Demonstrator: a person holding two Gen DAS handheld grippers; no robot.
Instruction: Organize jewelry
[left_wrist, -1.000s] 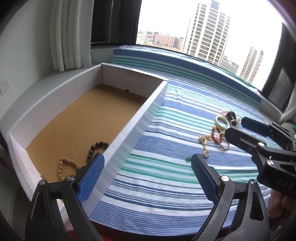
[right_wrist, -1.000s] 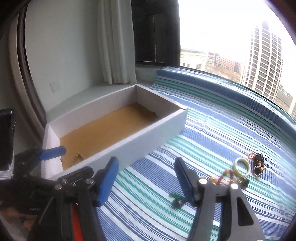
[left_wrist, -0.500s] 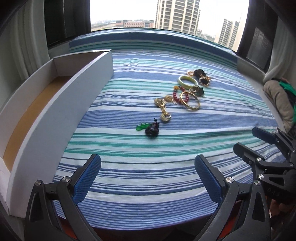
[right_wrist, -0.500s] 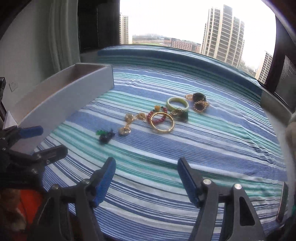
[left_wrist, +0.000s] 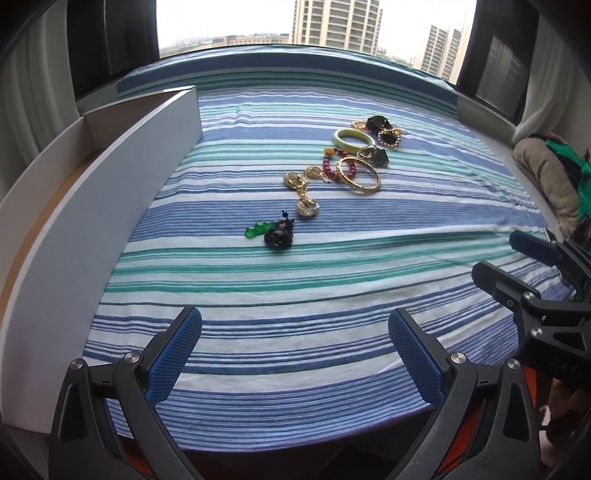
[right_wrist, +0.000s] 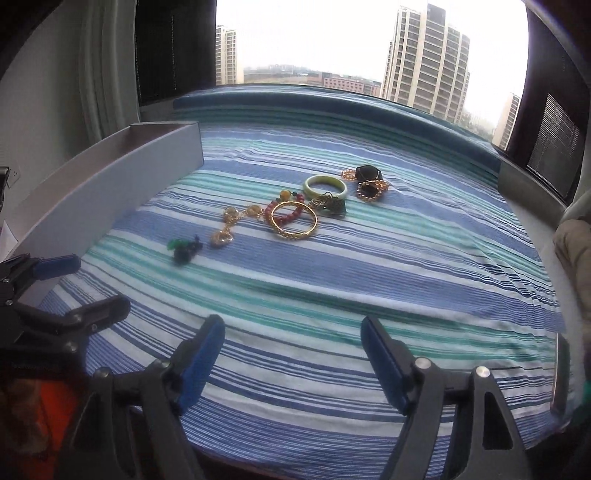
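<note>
Out on the striped cloth, the jewelry lies in a loose scatter toward the far middle, well apart from both grippers. Nearest is a green and dark charm, then a gold chain piece, a red bead bracelet overlapped by a gold bangle, a pale green bangle, and farthest a dark stone piece with gold beads. To the left stands a white box, its long wall beside the cloth.

From the left wrist view the box's brown floor shows along its left edge, and a bundle of beige and green fabric lies at far right; the right wrist view shows only the box's outer wall and far corner, but more of the window and towers beyond.

Over the near edge of the cloth, the left gripper tilts down with its blue-padded fingers spread wide, nothing between them. Beside it, the right gripper also angles down, its fingers opening and empty. Letters on its body in the left view are partly readable, something like "DAS".
</note>
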